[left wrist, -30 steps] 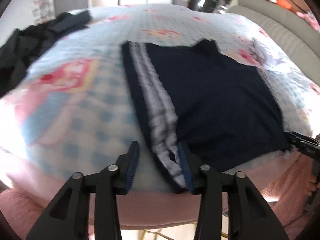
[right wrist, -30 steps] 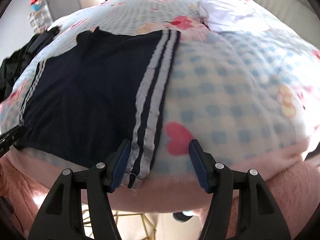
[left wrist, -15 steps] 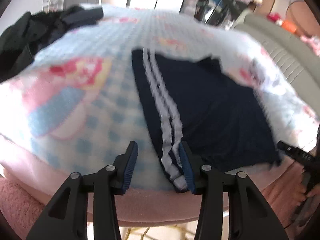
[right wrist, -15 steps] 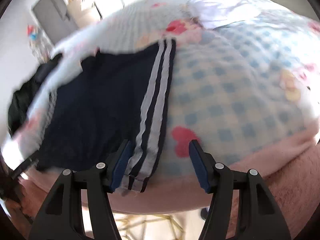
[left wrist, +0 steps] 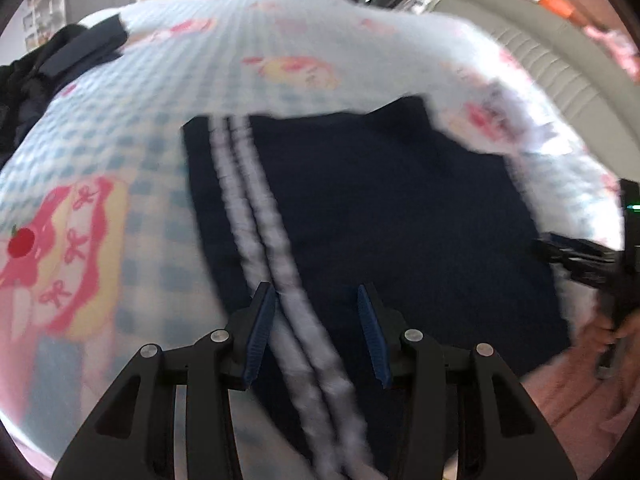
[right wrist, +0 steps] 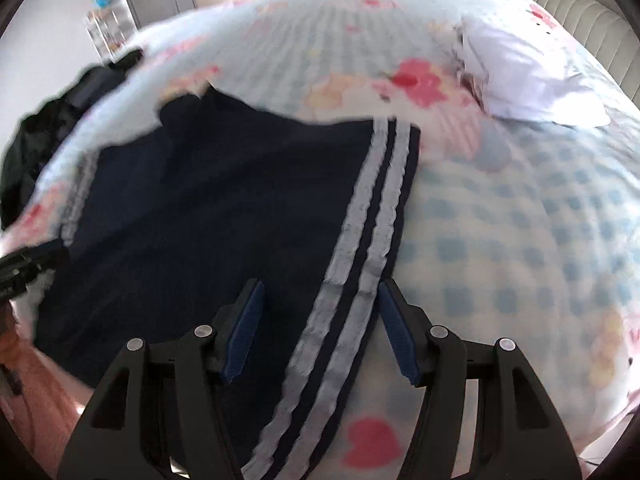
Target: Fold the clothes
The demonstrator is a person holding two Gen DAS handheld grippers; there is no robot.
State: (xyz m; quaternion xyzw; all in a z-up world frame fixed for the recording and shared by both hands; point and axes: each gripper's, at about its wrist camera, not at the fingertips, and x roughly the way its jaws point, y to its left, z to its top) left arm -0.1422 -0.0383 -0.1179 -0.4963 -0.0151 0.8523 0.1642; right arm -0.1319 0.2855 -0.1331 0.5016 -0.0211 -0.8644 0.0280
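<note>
I see the navy shorts (left wrist: 400, 216) spread flat on the checked blanket (left wrist: 132, 128), close to the near edge of the bed. My left gripper (left wrist: 316, 332) hangs over the left striped side, its jaws apart and nothing pressed between them; the white stripes (left wrist: 256, 216) run between the two pads. My right gripper (right wrist: 320, 328) is the same over the right striped side (right wrist: 372, 216): jaws apart, holding nothing.

I think the step is to take both near corners of the shorts, so that I can carry the near hem to the far edge. To do it well, I should bring each gripper down on the hem itself, not further in, and catch only the shorts, not the blanket under them. Both hands should close at the same level, otherwise the fold comes out crooked. The pictures are blurred, so I would steady first.
</note>
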